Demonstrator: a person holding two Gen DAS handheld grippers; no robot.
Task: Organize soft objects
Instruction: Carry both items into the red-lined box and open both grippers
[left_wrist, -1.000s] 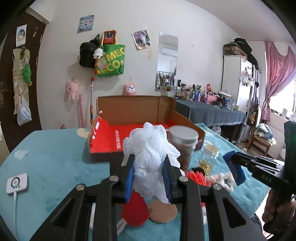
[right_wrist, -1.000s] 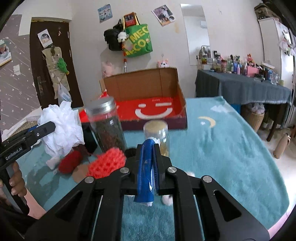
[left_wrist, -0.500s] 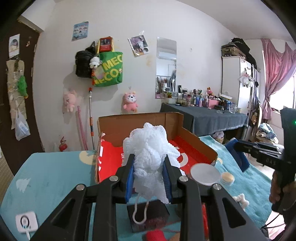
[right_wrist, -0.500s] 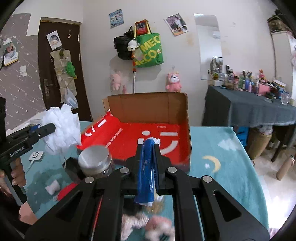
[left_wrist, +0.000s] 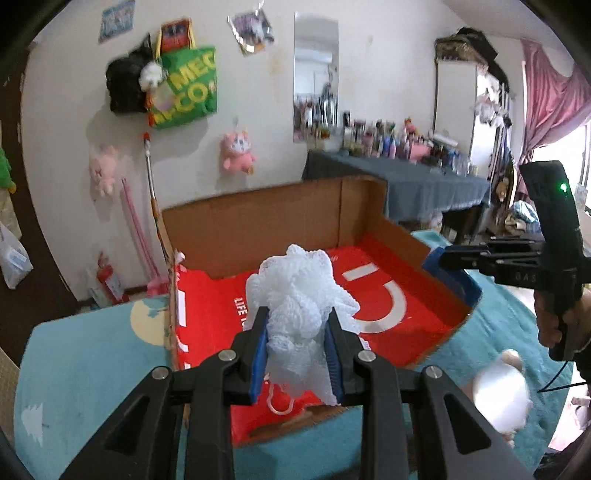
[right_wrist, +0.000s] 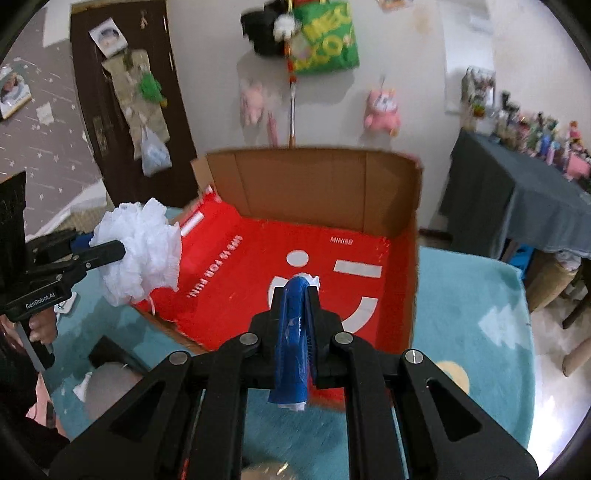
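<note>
A white mesh bath pouf (left_wrist: 303, 288) is squeezed between the blue pads of my left gripper (left_wrist: 297, 317), which is shut on it. Its cord loop hangs below the fingers. The pouf hangs over the near left part of an open cardboard box (left_wrist: 258, 229) with a red printed floor. From the right wrist view the pouf (right_wrist: 142, 251) and left gripper (right_wrist: 107, 247) sit over the box's left wall. My right gripper (right_wrist: 301, 284) is shut above the red floor of the box (right_wrist: 314, 184); only a small white scrap shows at its tips. It also shows as the right gripper (left_wrist: 443, 264) over the box's right wall.
The box rests on a teal cloth-covered table (left_wrist: 92, 350). A blurred jar lid (left_wrist: 498, 398) lies near the right front, seen again as a jar lid (right_wrist: 107, 387) lower left. A dark side table (left_wrist: 406, 177) crowded with bottles stands behind. A hand (left_wrist: 554, 325) grips the right tool.
Both grippers have travelled away from the jars and small soft things, forward to the box, which now looms large beneath them. The pouf stayed clamped in the left gripper; the right stayed shut.
</note>
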